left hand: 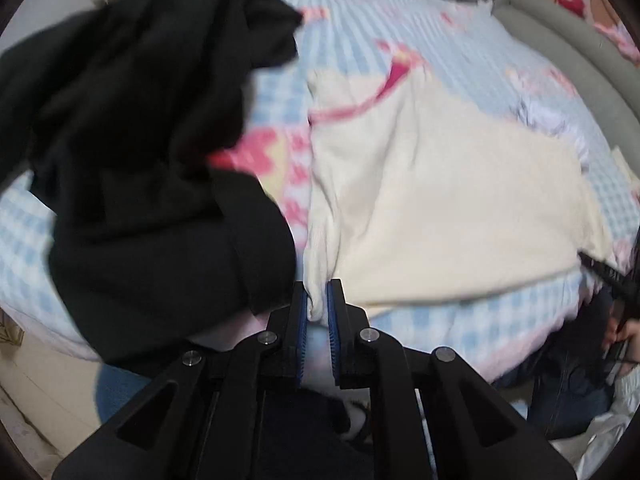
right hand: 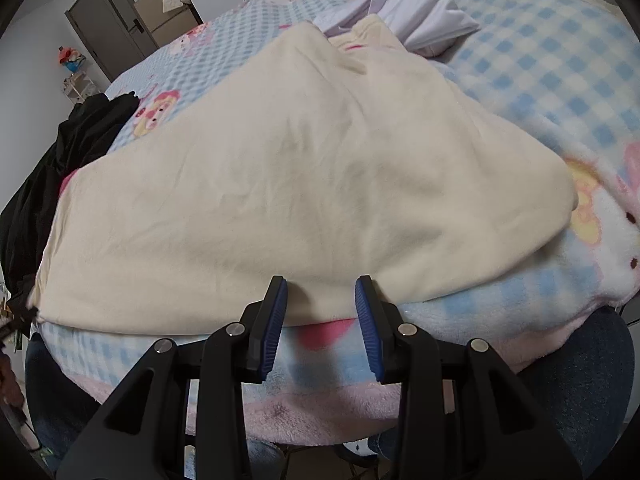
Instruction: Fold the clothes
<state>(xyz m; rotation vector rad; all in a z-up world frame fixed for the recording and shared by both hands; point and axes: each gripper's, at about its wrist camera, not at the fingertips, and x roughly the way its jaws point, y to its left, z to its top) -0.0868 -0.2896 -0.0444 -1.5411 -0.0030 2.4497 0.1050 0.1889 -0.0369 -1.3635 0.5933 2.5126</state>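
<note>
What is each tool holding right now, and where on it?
The left tool pinches the cream garment at its near corner edge. The right tool is open, holding nothing.

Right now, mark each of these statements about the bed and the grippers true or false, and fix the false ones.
1. The left gripper is shut on the cream garment's near corner. True.
2. The right gripper is clamped on the cream garment. False: its jaws stand apart at the near hem.
3. A black garment lies heaped beside the cream one. True.
4. The blanket is plain grey. False: it is blue-and-white checked with pink cartoon prints.
5. A folded white garment lies beyond the cream one. True.
</note>
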